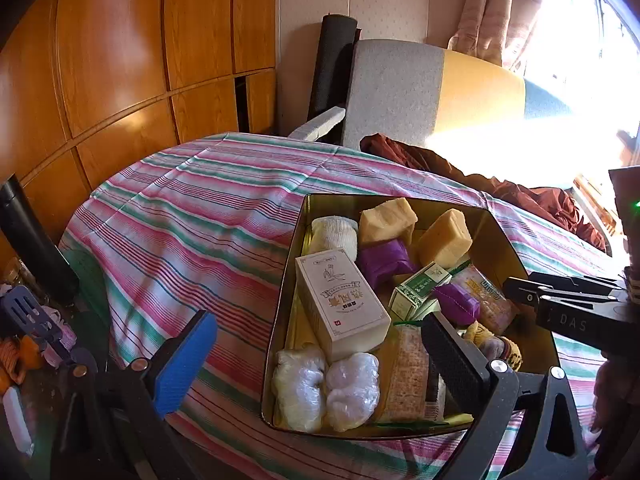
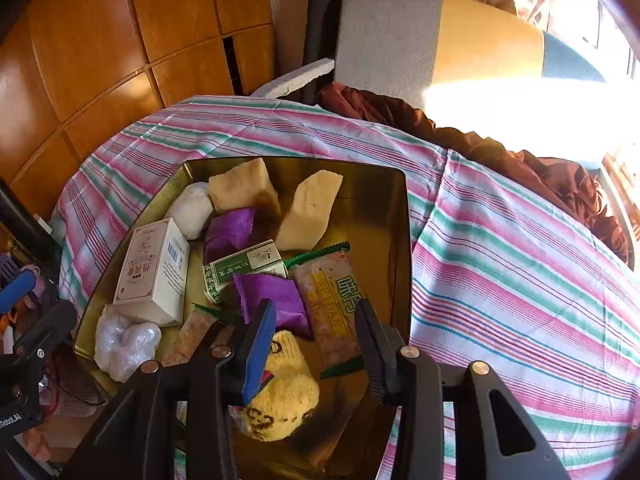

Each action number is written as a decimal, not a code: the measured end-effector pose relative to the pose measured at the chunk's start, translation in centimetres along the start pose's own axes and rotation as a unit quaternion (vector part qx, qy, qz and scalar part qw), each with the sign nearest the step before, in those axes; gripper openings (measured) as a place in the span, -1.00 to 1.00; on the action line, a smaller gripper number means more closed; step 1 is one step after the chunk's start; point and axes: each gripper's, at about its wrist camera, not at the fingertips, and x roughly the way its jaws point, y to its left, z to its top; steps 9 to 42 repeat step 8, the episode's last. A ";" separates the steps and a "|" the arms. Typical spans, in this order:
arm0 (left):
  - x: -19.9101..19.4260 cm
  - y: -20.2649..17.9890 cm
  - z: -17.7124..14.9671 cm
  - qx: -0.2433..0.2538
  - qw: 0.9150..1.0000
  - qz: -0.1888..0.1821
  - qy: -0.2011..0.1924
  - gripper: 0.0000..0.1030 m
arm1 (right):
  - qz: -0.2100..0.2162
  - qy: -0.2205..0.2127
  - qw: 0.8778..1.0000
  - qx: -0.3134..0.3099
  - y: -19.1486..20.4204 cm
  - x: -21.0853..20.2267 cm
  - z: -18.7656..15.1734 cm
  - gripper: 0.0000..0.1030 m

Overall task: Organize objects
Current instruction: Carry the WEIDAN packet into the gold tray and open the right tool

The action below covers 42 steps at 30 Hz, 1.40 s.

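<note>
Gold-coloured tin (image 2: 400,216) on the striped bed (image 2: 520,248), packed with small goods. The right gripper (image 2: 316,344) hangs over the tin's near end, jaws slightly parted and pinching nothing; the yellow sock (image 2: 288,396) lies directly beneath, between the pads but not pressed by them. Just ahead of the gripper lie a purple sachet (image 2: 276,296) and a cracker pack (image 2: 332,300); further ahead and to its left stands the white carton (image 2: 154,268). The left gripper (image 1: 320,364) is spread wide, empty, at the tin's near-left side. Handling, as judged: the sock is light, soft and compressible, best pinched across its bunched middle; sachets look slippery and crackers fragile, needing a gentle hold; the carton is stiff, taken across its narrow faces.
</note>
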 end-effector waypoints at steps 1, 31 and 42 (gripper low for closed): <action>-0.1 0.0 0.0 0.000 1.000 0.000 -0.003 0.99 | -0.006 -0.003 1.000 0.000 0.2 -0.3 -0.2 -0.20; -1.1 -0.1 -0.1 -0.002 1.000 0.000 -0.014 0.98 | -0.054 -0.028 0.998 0.016 1.2 -1.8 -1.5 -0.20; -1.1 -0.1 -0.1 -0.002 1.000 0.000 -0.014 0.98 | -0.054 -0.028 0.998 0.016 1.2 -1.8 -1.5 -0.20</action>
